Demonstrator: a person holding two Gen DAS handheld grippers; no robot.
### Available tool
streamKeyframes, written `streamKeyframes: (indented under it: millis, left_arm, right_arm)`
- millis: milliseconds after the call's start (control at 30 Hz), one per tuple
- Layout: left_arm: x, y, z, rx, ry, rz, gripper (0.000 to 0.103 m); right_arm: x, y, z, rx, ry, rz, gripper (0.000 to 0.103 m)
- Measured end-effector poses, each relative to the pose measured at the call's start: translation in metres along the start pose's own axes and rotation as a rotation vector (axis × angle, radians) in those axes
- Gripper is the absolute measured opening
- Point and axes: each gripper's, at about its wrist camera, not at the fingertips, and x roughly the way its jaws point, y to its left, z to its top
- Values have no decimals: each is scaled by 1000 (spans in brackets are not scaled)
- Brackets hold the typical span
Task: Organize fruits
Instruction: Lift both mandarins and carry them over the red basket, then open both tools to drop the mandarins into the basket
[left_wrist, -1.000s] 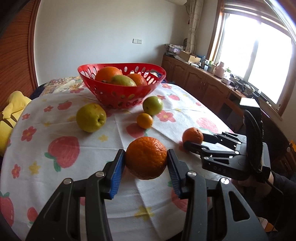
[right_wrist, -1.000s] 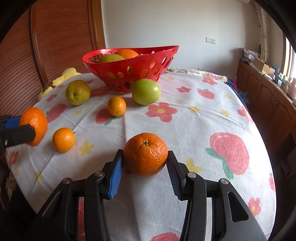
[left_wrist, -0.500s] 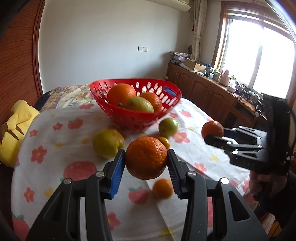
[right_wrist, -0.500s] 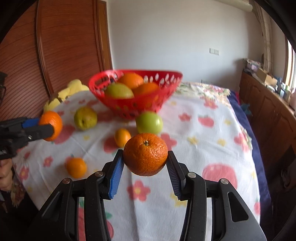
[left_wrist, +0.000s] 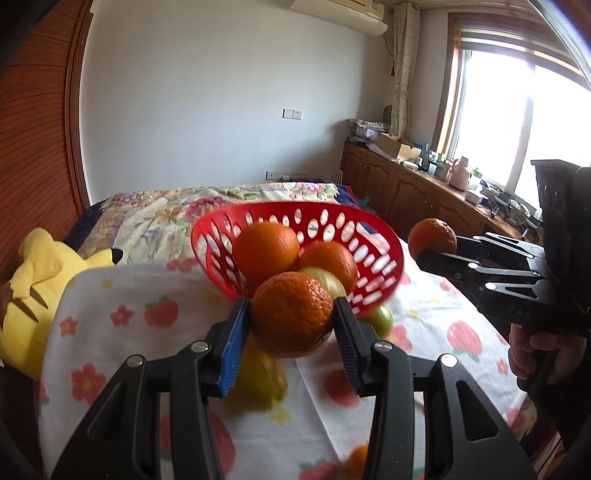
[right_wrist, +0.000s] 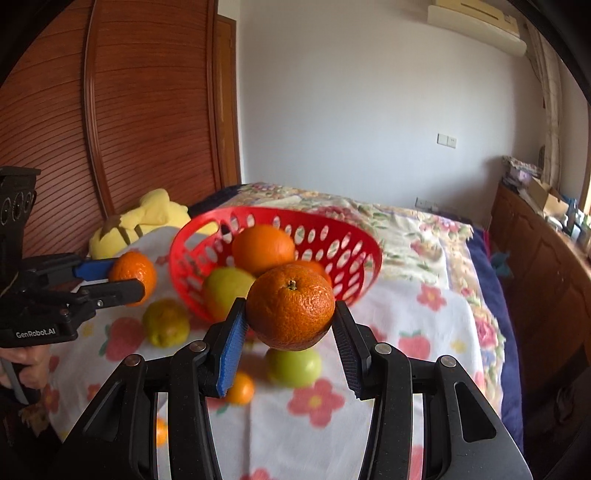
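My left gripper (left_wrist: 290, 308) is shut on a large orange (left_wrist: 291, 317), held in the air just before the red basket (left_wrist: 207, 225). My right gripper (right_wrist: 290, 308) is shut on another orange (right_wrist: 290, 306), also raised in front of the basket (right_wrist: 273, 211). Each gripper shows in the other's view: the right one (left_wrist: 430, 245) beside the basket's right side, the left one (right_wrist: 125, 275) by its left side. The basket holds two oranges and a green fruit. A yellow-green fruit (right_wrist: 166, 326), a green apple (right_wrist: 293, 367) and a small orange (right_wrist: 240, 387) lie on the tablecloth.
The table (right_wrist: 424, 332) wears a white cloth with strawberries and flowers. A yellow plush toy (left_wrist: 37, 288) sits at its left edge. A bed with a floral cover (left_wrist: 166, 210) lies behind, and wooden cabinets (left_wrist: 406, 192) line the right wall under the window.
Both grippers have risen off the table with their oranges and moved in toward the basket, which now fills the middle of both views. The loose fruits have dropped low in the frames.
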Motion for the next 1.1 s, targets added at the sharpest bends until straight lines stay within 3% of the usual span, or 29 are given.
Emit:
streamKeyframes:
  millis: [367, 667, 1100]
  left_arm:
    - [41, 14, 28, -14, 25, 13, 44]
    - [53, 15, 45, -1, 7, 19, 44]
    - [71, 22, 41, -9, 51, 13, 44]
  right_arm:
    - [50, -26, 30, 7, 39, 3, 47]
    - [98, -28, 52, -23, 60, -6, 47]
    - [129, -37, 50, 39, 147, 29, 47]
